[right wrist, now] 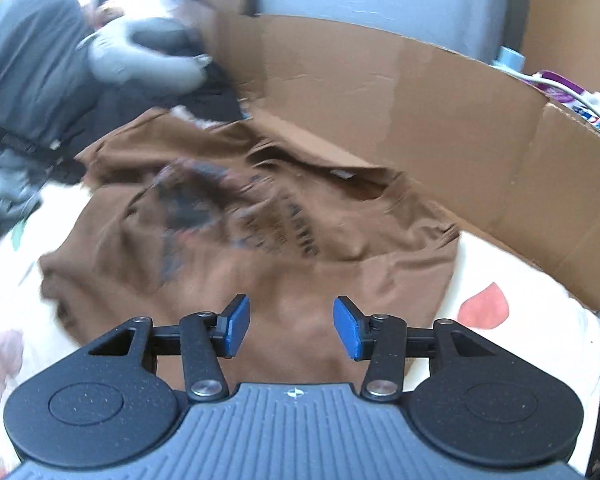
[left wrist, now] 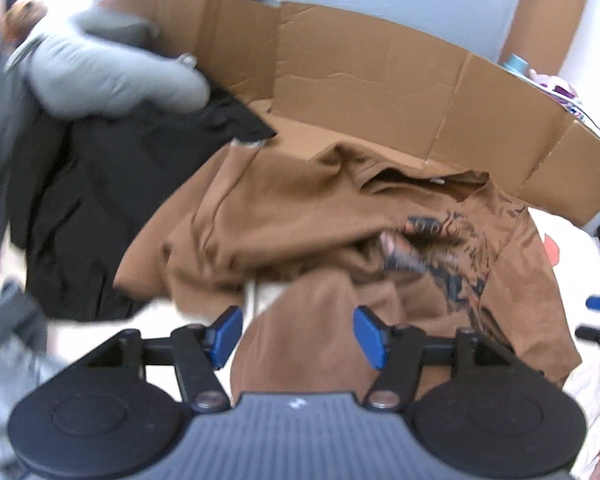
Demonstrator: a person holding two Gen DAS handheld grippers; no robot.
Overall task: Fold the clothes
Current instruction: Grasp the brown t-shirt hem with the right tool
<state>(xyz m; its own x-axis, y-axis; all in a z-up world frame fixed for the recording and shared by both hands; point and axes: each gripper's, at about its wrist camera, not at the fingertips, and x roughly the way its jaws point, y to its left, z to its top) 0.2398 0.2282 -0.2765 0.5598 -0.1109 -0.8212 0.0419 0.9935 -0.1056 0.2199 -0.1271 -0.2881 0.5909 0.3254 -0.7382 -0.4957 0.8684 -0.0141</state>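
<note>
A brown T-shirt (left wrist: 284, 216) with a dark printed graphic lies crumpled on a white bed sheet, its collar toward a cardboard wall. In the left wrist view my left gripper (left wrist: 298, 336) is open, its blue pads either side of a brown fold near the hem. The right wrist view shows the same brown T-shirt (right wrist: 260, 240), print facing up. My right gripper (right wrist: 291, 328) hovers open just over its lower edge, nothing between the pads. Both views are motion-blurred.
A flattened cardboard box (left wrist: 380, 76) stands behind the shirt, also the cardboard box (right wrist: 440, 120). A black garment (left wrist: 112, 184) and grey clothing (left wrist: 112, 68) lie at left. The white sheet (right wrist: 512, 292) has red prints. Bottles and packets (right wrist: 556, 88) sit behind the cardboard.
</note>
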